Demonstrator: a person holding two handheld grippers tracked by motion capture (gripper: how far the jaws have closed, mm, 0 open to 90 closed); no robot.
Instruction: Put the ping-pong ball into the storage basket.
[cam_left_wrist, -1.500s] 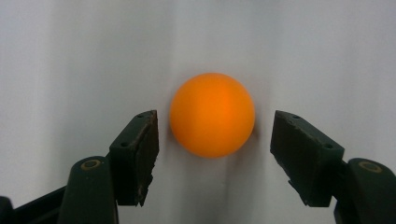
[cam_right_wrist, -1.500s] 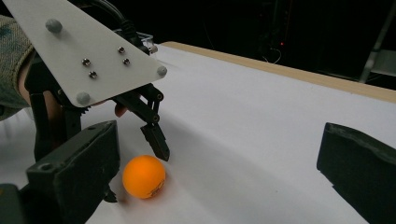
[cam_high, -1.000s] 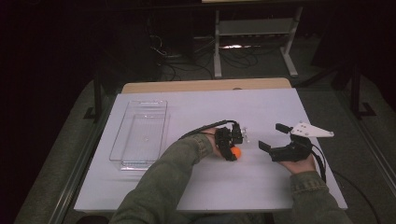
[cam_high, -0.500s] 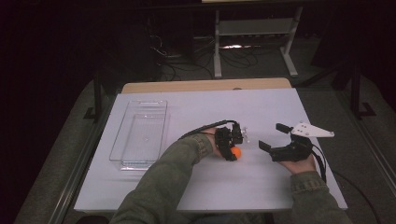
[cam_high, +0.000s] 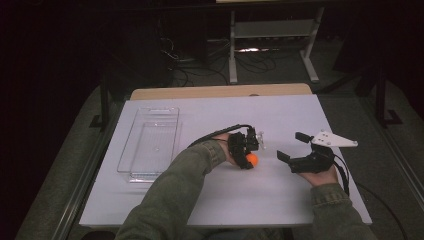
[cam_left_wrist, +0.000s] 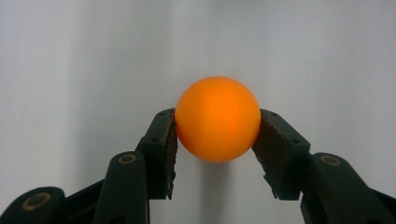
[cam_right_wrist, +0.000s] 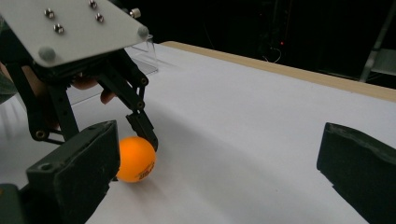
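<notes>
Mid-table, left tool (cam_left_wrist: 217, 135) pinches orange ball (cam_left_wrist: 217, 119), open sheet around.

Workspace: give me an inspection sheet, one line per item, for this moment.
Surface: white table top, bare apart from the things listed; a wooden edge shows at its far side.
Job's things: orange ball resting on the table between the left gripper's jaws; clear plastic tray at the table's left, with nothing seen inside.
Clutter: nothing seen.
Grippers: left gripper shut on the ball, both jaws touching its sides; right gripper open, jaws spread wide, holding nothing, to the right of the ball.
Cables: a black cable loops from the left gripper over the sleeve; another trails from the right gripper.
Surroundings: dark room, a metal stand and floor cables beyond the table.
</notes>
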